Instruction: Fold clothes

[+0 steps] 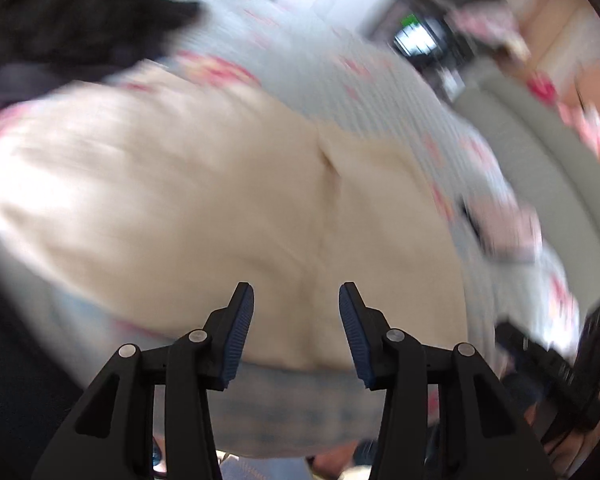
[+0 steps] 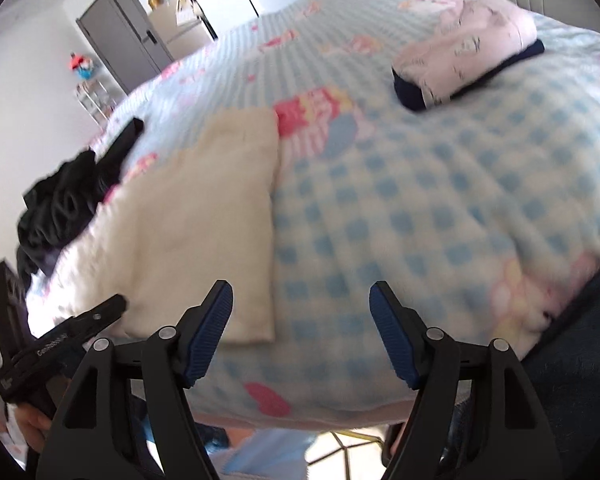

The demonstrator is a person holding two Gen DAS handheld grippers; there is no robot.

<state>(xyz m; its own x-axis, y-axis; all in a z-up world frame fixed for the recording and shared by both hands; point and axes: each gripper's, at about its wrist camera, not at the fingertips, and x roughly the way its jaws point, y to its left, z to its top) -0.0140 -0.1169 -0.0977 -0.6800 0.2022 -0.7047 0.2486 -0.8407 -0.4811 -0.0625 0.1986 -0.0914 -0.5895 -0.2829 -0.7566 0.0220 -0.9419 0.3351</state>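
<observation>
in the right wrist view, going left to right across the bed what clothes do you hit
Black clothes pile at the left edge → folded cream garment lying flat on the checked blanket → folded pink garment with dark navy trim, far right and further back.

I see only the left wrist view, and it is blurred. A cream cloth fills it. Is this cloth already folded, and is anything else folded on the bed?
Observer: In the right wrist view the cream cloth lies flat as a neat rectangle on the checked blanket.
Operator: Any other clothes?
Observer: A pink folded garment sits on a dark blue one, toward the far side of the bed.
Operator: And the black thing at my top left?
Observer: It is a crumpled black garment, unfolded, beside the cream cloth.
Operator: Is the right hand-held gripper holding anything?
Observer: No, the right hand-held gripper is open and empty.
</observation>
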